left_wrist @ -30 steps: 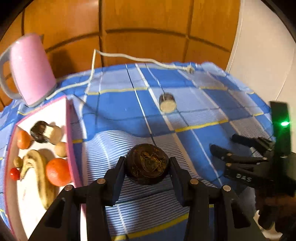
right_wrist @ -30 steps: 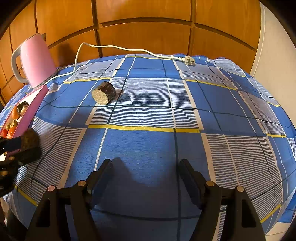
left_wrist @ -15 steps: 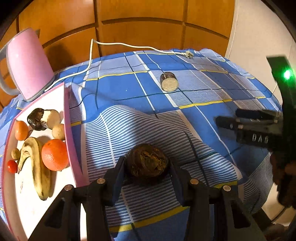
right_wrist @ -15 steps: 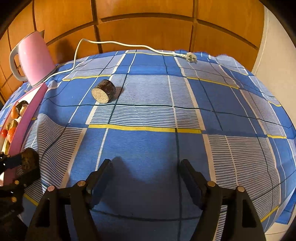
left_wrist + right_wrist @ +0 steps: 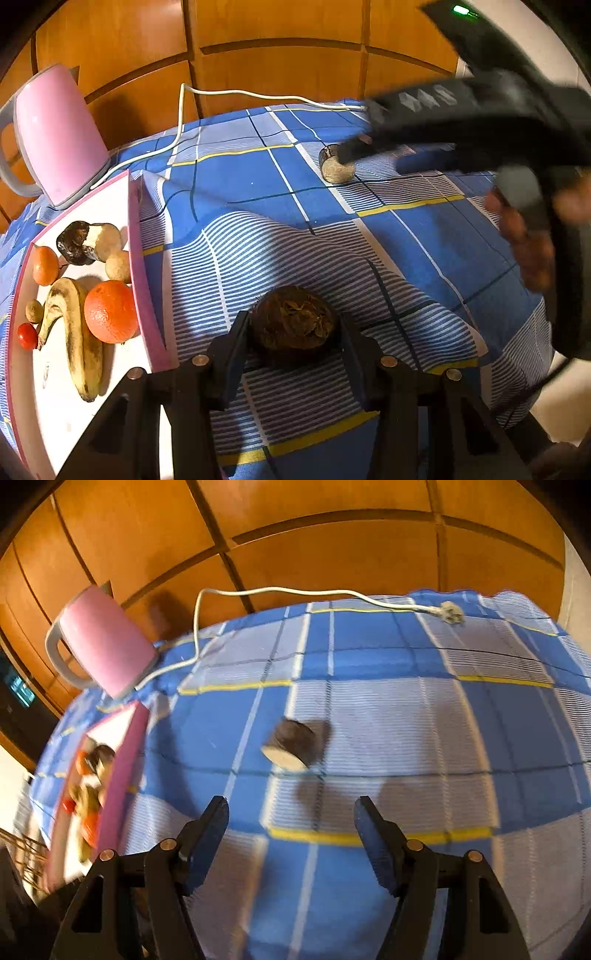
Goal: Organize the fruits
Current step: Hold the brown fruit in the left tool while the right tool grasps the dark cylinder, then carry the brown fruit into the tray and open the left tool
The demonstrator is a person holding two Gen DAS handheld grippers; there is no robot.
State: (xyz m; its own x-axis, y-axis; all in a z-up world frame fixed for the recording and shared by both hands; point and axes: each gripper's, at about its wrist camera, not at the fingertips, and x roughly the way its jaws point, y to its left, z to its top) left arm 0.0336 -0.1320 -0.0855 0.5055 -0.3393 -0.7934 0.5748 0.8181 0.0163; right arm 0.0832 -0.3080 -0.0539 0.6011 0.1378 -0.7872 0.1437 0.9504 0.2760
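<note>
Left tongs (image 5: 293,330): clamped on a dark brown round fruit with a rough, flaky top (image 5: 293,323), low over the blue checked cloth on the worktop (image 5: 240,184), just right of the pink-rimmed white tray (image 5: 142,273).
Tray load: large orange (image 5: 110,311), spotted banana (image 5: 79,339), small fruits; bare white patch near the front.
Right tongs (image 5: 291,825): apart, nothing between them, aimed at the short brown cut-ended cylinder (image 5: 290,744); view blurred.
Step, judged: carry the held fruit across the rim.
Doing it well: lift clear of the pink rim, set down on the bare patch, release only once it rests.
Risk: round fruit may roll; the cloth is rucked.
</note>
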